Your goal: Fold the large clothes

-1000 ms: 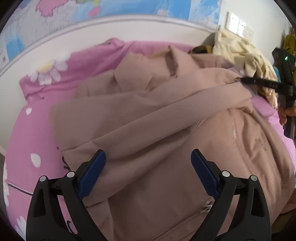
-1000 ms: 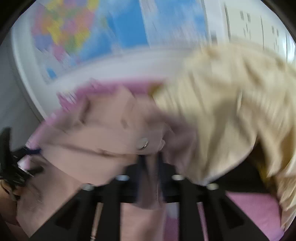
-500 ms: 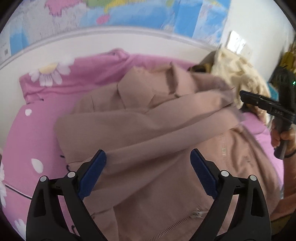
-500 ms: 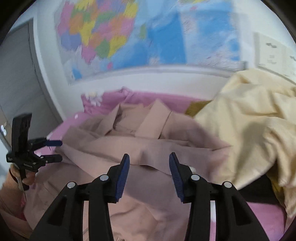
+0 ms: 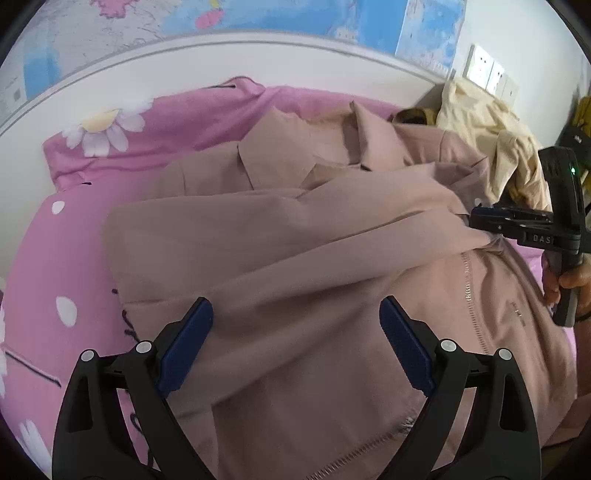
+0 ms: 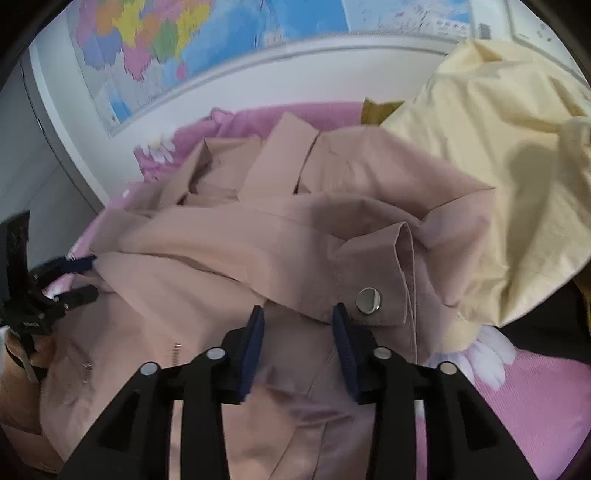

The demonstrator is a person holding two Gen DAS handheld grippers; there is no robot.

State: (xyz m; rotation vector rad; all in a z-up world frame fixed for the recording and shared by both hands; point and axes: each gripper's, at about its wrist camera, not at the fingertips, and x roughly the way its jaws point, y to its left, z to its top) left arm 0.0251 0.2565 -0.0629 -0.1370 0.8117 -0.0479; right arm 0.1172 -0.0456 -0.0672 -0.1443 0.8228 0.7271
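Over the jacket (image 6: pixel 207 295), the right tool (image 6: pixel 297 325) has let go the cuff (image 6: pixel 373 291), jaws parted.

A home bedroom: pink daisy-print bedding (image 5: pixel 155 122), a wall map (image 6: pixel 177 40), clothes heaped beside wall switches (image 5: pixel 487 70).

- Left wrist view looks steeply down, close over the pink-brown jacket (image 5: pixel 295 240) toward the far wall map (image 5: pixel 258 14).
- Right wrist view does likewise from the right; both share the jacket and the pink bed (image 6: pixel 517 406).
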